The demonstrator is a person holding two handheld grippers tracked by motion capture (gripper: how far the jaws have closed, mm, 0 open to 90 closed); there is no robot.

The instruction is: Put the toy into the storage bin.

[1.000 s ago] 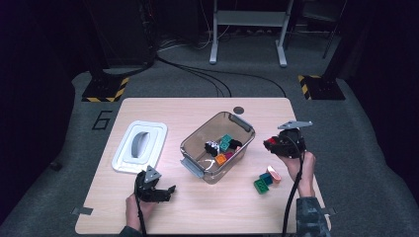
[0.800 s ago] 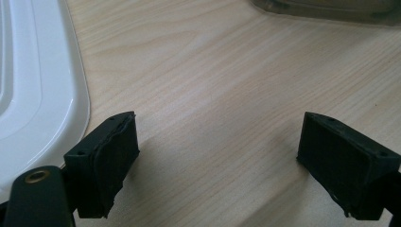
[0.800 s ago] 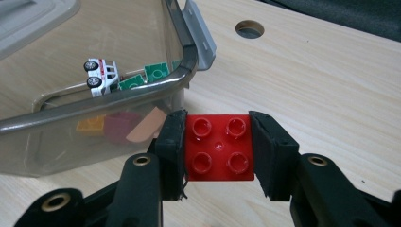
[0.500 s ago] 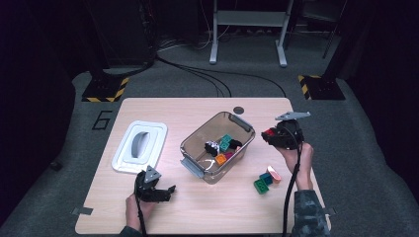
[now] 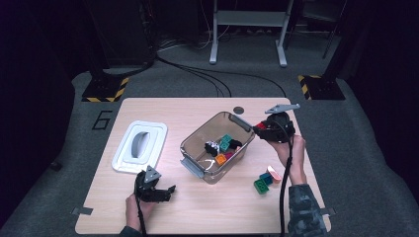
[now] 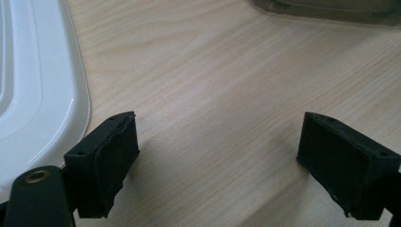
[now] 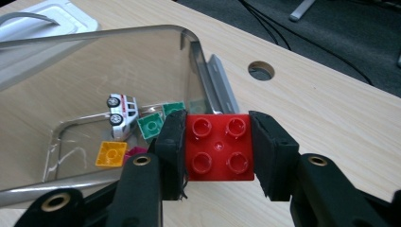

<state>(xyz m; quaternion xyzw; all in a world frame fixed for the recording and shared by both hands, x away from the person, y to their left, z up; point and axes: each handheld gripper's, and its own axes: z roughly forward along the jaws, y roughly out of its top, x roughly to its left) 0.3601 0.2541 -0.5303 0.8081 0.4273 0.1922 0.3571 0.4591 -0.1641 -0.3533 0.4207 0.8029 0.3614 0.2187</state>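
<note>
While our right gripper [image 7: 217, 142] holds a red four-stud brick [image 7: 218, 147] squarely between its pads, it hangs over the clear plastic bin [image 5: 197, 143] at that bin's 3 o'clock rim, just by the grey latch [image 7: 222, 87] on the end wall. Seen from the high view, the right gripper [image 5: 264, 129] sits at about 2 o'clock on the wooden table [image 5: 163, 106], with bare wood between it and the table's edge, near the round cable hole [image 5: 239, 110]. Inside the bin lie a white toy car [image 7: 122, 109], green bricks [image 7: 151, 126] and a yellow brick [image 7: 110, 154], leaving open floor toward its near side. At 4 o'clock, three loose bricks [image 5: 266, 178] stand clustered, well apart from the bin.

Our left gripper [image 5: 154, 190] rests low at 7 o'clock, jaws spread wide with nothing but wood between them. The white lid [image 6: 33, 94] lies just beside its left pad [image 6: 106, 161], and the bin's corner sits farther ahead, so we have free table all around its right pad.
</note>
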